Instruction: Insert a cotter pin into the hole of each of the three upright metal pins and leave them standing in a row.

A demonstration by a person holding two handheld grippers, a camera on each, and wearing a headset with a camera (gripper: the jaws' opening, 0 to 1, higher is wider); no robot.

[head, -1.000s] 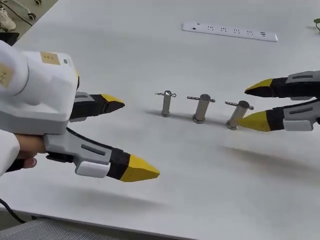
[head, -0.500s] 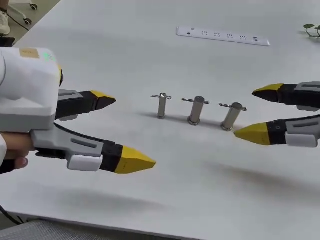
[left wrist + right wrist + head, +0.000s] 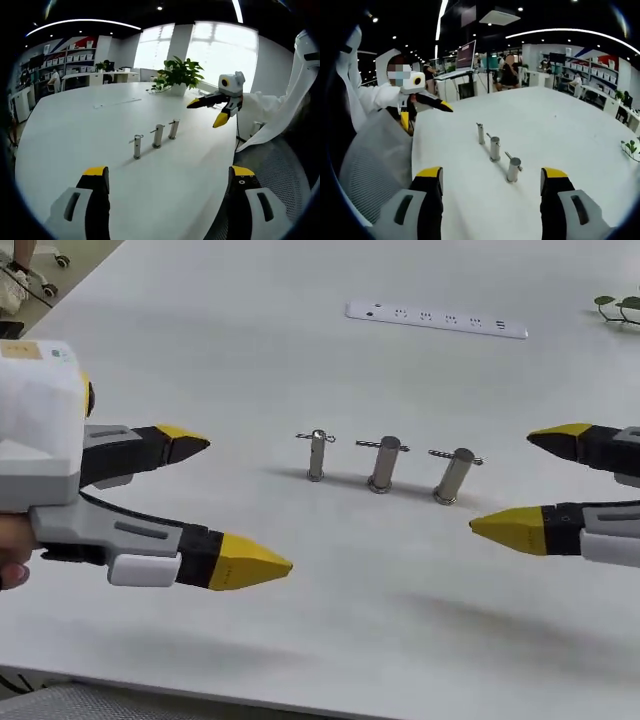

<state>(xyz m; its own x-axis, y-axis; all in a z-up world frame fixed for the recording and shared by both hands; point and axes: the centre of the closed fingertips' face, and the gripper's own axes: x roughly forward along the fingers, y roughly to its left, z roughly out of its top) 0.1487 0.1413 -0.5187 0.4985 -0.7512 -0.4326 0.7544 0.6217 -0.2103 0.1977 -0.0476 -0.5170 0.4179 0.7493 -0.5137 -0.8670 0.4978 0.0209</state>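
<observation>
head view: three metal pins (image 3: 384,462) upright in a row mid-table (image 3: 300,640), a cotter pin (image 3: 316,436) through each. Task looks done; next move is to back clear without a knock.
left gripper view: left gripper (image 3: 168,172) level, spread wide, empty; pins far ahead.
right gripper view: right gripper (image 3: 490,175) wide, empty; right-end pin (image 3: 513,168) nearest.

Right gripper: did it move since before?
Yes. The right gripper has pulled back to the right, away from the nearest metal pin it was almost touching.

The left tool (image 3: 245,505) and the right tool (image 3: 503,481) point toward each other, jaws wide apart, holding nothing.
</observation>
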